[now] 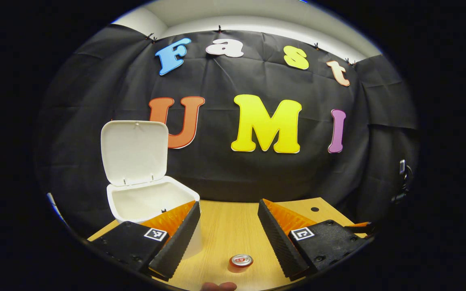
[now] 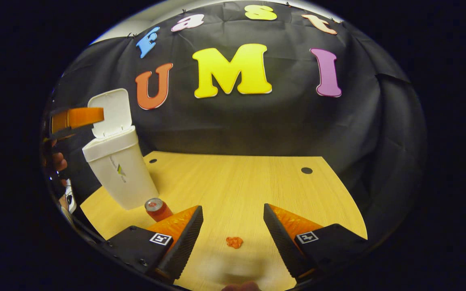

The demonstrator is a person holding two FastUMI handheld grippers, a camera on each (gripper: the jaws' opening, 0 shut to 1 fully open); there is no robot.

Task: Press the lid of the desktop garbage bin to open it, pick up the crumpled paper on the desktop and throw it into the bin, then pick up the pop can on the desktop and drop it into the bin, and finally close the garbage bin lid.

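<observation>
Hovering my gaping right tongs (image 2: 233, 226): small crumpled orange paper (image 2: 234, 242) lies on the table just beneath the gap; left tongs (image 1: 228, 226) gape too.

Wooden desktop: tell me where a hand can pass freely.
The wooden desktop lies bare from its middle to the right edge. The crowded part is the left: the open white plastic bin, the red pop can beside it, and the small orange crumpled paper near the front.

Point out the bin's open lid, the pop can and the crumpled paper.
bin lid (image 1: 134, 151), left gripper view, on its inner face.
pop can (image 2: 155, 205), right gripper view, on its top end.
crumpled paper (image 2: 234, 241), right gripper view, on its middle.
</observation>
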